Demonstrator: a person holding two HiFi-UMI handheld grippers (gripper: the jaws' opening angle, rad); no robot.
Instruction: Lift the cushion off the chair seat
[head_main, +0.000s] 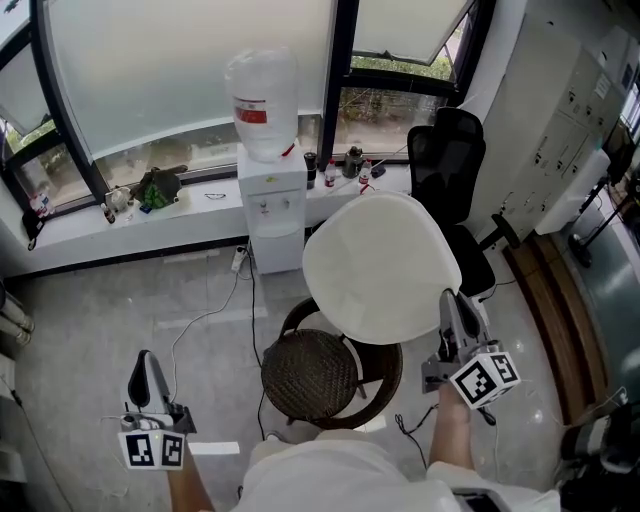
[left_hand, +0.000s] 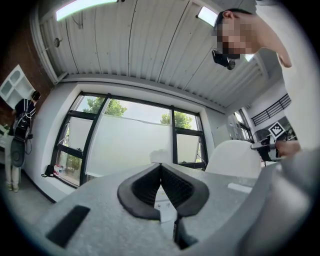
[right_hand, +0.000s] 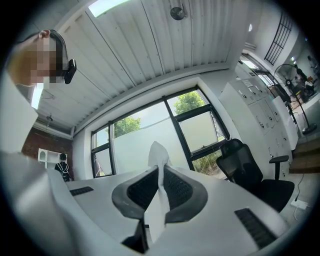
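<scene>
At the near left, the left gripper (head_main: 146, 360) is hanging shut and empty. Above the round dark wicker chair seat (head_main: 312, 375), the white round padded cushion (head_main: 380, 268) is hovering clear. It looks light and is keeping its shape. The right gripper (head_main: 450, 300) is pinching its right rim, probably the soundest hold.

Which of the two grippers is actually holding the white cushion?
The right gripper: its fingers pinch the edge of the white cushion, raised above the wicker chair. The left gripper has its fingers together on nothing.
</scene>
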